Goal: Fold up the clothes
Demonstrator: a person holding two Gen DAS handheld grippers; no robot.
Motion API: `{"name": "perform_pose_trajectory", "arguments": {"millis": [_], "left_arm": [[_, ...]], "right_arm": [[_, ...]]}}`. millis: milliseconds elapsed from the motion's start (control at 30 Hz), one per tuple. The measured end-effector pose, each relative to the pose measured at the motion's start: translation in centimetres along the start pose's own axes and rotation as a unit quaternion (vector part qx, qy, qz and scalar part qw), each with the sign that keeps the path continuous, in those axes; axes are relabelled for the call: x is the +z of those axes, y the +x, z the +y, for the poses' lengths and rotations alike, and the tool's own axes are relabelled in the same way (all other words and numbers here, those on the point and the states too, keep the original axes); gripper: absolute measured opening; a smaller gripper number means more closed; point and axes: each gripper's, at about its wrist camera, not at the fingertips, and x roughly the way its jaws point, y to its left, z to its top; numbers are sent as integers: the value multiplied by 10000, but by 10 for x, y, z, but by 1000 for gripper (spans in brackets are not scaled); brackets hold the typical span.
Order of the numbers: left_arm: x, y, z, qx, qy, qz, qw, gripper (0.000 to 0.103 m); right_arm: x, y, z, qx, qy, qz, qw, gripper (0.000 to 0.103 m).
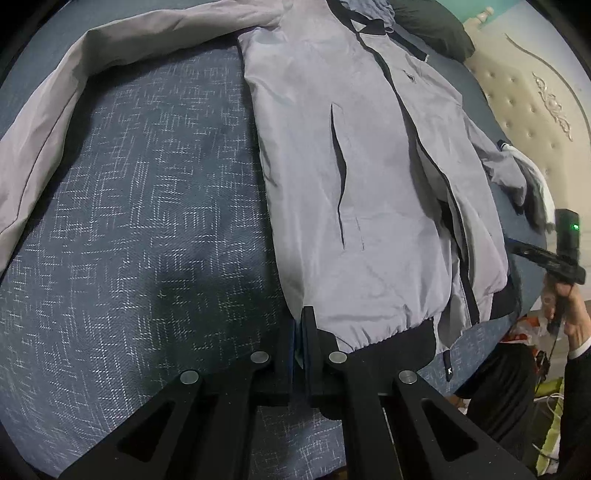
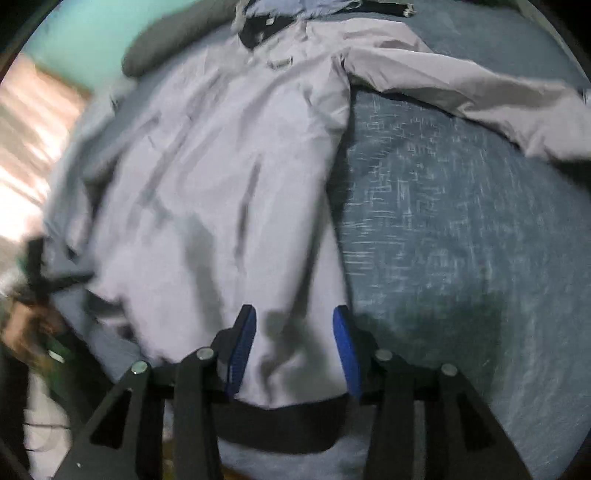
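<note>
The left hand-held gripper [image 1: 298,332] pinches the grey jacket [image 1: 369,166] hem; the right hand-held gripper [image 2: 293,347] hovers spread wide above the hem on the bed [image 2: 443,221].

Open lane: the wide patch of blue bedspread [image 1: 147,206] between the jacket [image 1: 332,147] body and its spread sleeve [image 1: 66,96] is bare and flat. The sleeve arcs across the far side of that patch and closes it off. Far end is blocked by a dark pillow [image 1: 436,29] by the collar and the padded headboard [image 1: 524,99]. The other side is tight: bunched fabric and a white-and-dark garment [image 1: 535,177] near the bed's edge. The hem overhangs the near edge, under the right tongs [image 2: 293,332].
</note>
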Motion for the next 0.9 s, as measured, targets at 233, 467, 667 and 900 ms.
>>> {"name": "perform_pose_trajectory", "arguments": {"millis": [233,467,667,900], "left_arm": [[10,-2,10,-5,35,33,10000,4],[33,-17,-7,-9,-41,-129,9999,5],[70,-40,-35,24,47,-561,9984,38],[112,2,-93,-449,32,-669,9967,44]], "right_arm": [[-2,11,-14,27,49,-6,10000,27],[-4,4,-19,12,-137,-110,9998,1],[-12,-9,-31,104,135,-216,9996,1],[-20,-17,-41,249,518,-268,9980,1]]}}
